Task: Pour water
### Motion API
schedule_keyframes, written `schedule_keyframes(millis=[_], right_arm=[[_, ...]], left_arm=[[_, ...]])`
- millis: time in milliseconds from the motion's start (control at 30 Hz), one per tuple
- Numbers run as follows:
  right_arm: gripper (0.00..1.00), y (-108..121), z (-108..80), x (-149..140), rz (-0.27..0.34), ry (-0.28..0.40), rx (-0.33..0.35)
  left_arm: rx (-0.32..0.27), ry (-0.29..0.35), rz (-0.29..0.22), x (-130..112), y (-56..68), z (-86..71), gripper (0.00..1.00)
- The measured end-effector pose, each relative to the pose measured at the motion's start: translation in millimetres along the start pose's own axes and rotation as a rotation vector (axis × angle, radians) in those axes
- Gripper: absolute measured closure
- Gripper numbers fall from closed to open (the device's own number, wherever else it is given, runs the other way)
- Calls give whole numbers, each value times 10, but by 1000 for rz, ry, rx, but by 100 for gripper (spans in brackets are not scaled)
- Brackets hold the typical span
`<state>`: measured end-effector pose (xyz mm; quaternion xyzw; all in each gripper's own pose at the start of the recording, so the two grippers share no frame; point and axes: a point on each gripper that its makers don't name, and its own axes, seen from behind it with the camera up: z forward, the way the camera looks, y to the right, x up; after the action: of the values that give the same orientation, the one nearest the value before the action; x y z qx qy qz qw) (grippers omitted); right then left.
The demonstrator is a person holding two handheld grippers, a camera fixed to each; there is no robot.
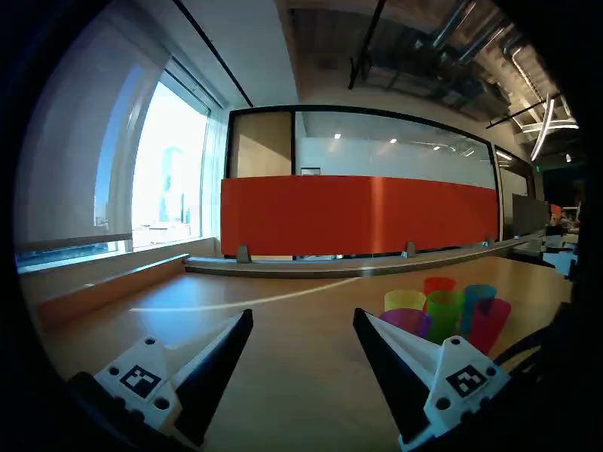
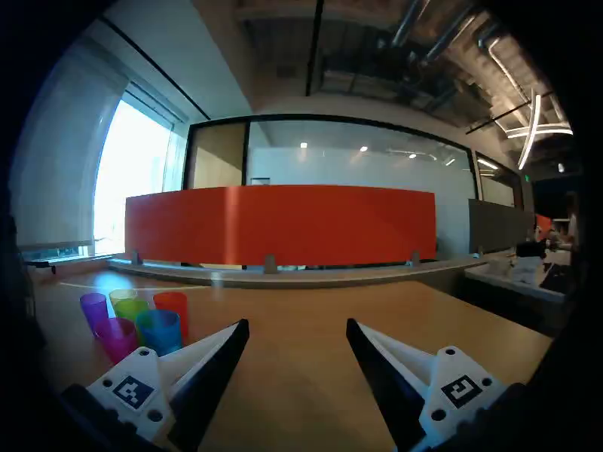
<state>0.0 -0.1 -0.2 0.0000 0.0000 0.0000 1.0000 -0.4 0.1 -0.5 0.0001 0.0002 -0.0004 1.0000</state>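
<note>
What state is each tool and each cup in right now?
left tool: open, holding nothing.
right tool: open, holding nothing.
yellow cup: upright on the table, contents unclear.
red cup: upright, contents unclear.
green cup: upright, contents unclear.
blue cup: upright, contents unclear.
purple cup: upright, partly behind a tool finger.
pink cup: upright, contents unclear.

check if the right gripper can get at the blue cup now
Probably yes: the right gripper is open and empty, and the blue cup stands at the front of the cups, bare table between.
</note>
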Motion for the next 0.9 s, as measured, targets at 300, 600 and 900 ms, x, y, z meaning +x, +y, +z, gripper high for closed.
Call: schedule_keyframes(millis=[300,600,900], right_arm=[[0,-11,-15,11,-1,0,0],[0,-14,-3,1,-1,0,1],[0,-39,22,40,6,-11,9]], left_arm=[[0,-1,0,-9,-1,0,1],[0,0,1,2,-2,-4,1],[-7,-8,-1,-11,5,-8,1]])
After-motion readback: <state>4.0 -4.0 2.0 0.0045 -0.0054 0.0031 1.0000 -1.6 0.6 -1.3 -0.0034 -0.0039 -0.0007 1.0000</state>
